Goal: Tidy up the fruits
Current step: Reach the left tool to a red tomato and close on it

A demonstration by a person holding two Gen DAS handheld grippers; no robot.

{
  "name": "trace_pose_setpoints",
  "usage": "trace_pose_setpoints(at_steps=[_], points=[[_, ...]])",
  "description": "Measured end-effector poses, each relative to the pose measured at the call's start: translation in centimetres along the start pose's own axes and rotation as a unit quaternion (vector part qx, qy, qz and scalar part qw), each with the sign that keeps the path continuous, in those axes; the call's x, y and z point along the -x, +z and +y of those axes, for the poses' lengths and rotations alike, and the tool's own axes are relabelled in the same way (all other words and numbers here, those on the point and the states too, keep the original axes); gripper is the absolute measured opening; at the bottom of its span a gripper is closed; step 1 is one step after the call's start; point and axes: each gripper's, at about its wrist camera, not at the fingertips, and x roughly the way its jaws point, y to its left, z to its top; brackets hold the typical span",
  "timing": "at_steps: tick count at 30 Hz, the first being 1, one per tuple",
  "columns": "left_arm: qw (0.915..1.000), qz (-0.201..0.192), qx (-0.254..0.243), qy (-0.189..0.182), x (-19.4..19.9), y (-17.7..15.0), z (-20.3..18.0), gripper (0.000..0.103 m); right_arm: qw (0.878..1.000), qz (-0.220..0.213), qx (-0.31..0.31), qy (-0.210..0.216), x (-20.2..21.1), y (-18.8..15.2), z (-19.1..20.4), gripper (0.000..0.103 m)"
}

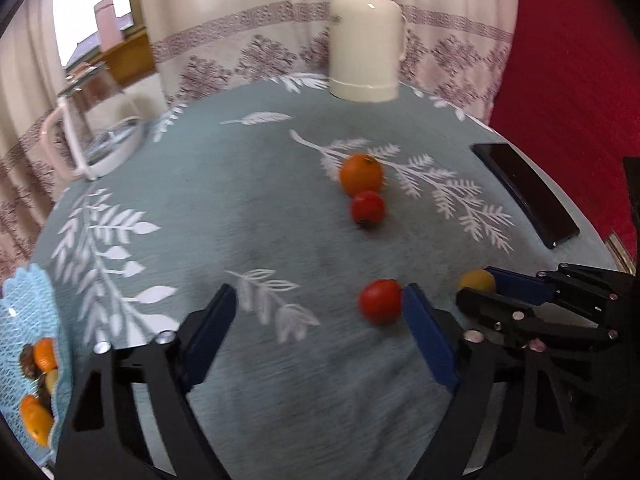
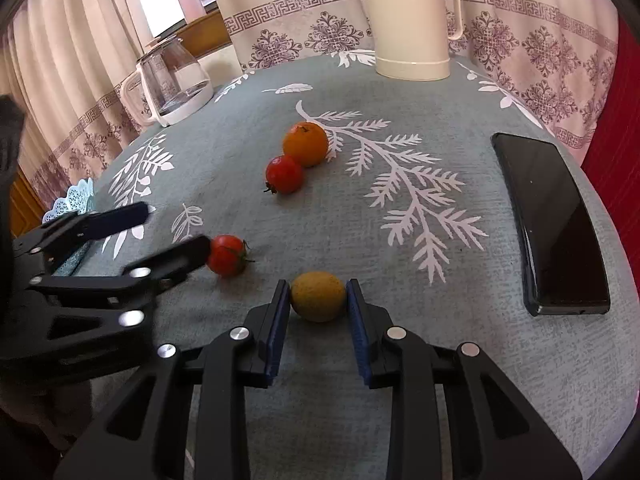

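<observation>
The worktop point(image 2: 320, 208) wears a grey-green cloth with white leaf and fern sprays. On it: an orange point(image 2: 305, 143), two red tomatoes point(image 2: 284, 174) point(image 2: 227, 255) and a yellow lemon point(image 2: 318, 296) — beside a glossy black phone point(image 2: 554, 224). The flask point(image 2: 408, 20) is cream. The curtain point(image 2: 540, 40) is pale with purple medallions and a key-pattern band. The basket point(image 1: 28, 308) is light blue. Both hand-held grippers point(image 2: 318, 320) point(image 1: 320, 328) are black, with blue pads.

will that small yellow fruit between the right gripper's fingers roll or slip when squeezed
The small yellow oval fruit is rounded and smooth-looking, so it may squirt out from the right gripper if pinched off-centre. Its pads sit on both sides. Released on the grey leaf-print tablecloth, it would probably roll little: the weave looks grippy.
</observation>
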Motion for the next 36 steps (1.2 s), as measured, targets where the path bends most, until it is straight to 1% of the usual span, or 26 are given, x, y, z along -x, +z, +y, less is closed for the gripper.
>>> trace_pose_setpoints(at_steps=[4, 12, 15, 19, 22, 25, 27, 29, 31, 33, 34, 36], points=[[0.9998, 0.01, 0.0, -0.017, -1.0, 0.0, -0.2, 0.074, 1.0, 0.0, -0.005, 0.006, 0.0, -0.1, -0.3, 0.029], [0.999, 0.011, -0.014, -0.04, -1.5, 0.0, -0.7, 0.065, 1.0, -0.005, -0.015, 0.007, 0.1, -0.1, -0.5, 0.029], [0.9984, 0.015, -0.006, -0.054, -1.6, -0.1, -0.6, 0.063, 1.0, -0.005, -0.015, 0.006, 0.1, -0.1, -0.5, 0.029], [0.9961, 0.032, 0.011, -0.082, -2.3, -0.5, -0.1, 0.059, 1.0, -0.008, -0.022, 0.005, 0.2, -0.1, -0.7, 0.029], [0.996, 0.032, 0.008, -0.083, -2.4, -0.9, -0.3, 0.059, 1.0, -0.01, -0.028, 0.005, 0.3, -0.1, -1.0, 0.029], [0.9959, 0.031, 0.005, -0.085, -2.4, -0.8, -0.5, 0.055, 1.0, -0.01, -0.028, 0.005, 0.2, -0.1, -1.1, 0.029], [0.996, 0.031, 0.001, -0.084, -2.4, -0.8, -0.6, 0.052, 1.0, -0.01, -0.029, 0.006, 0.2, -0.1, -1.1, 0.029], [0.9955, 0.029, -0.003, -0.09, -2.3, -0.8, -0.8, 0.041, 1.0, -0.01, -0.028, 0.005, 0.2, -0.1, -1.1, 0.029], [0.9952, 0.029, -0.008, -0.093, -2.3, -0.8, -1.0, 0.039, 1.0, -0.01, -0.029, 0.006, 0.2, -0.1, -1.0, 0.029], [0.995, 0.028, -0.013, -0.095, -2.2, -0.9, -1.2, 0.034, 1.0, -0.009, -0.028, 0.007, 0.2, -0.1, -1.0, 0.029], [0.9945, 0.027, -0.013, -0.1, -2.1, -0.9, -1.3, 0.03, 1.0, -0.008, -0.027, 0.007, 0.2, 0.0, -1.0, 0.029], [0.9943, 0.026, -0.012, -0.103, -2.0, -1.0, -1.3, 0.028, 1.0, -0.008, -0.027, 0.007, 0.1, 0.0, -1.0, 0.029]])
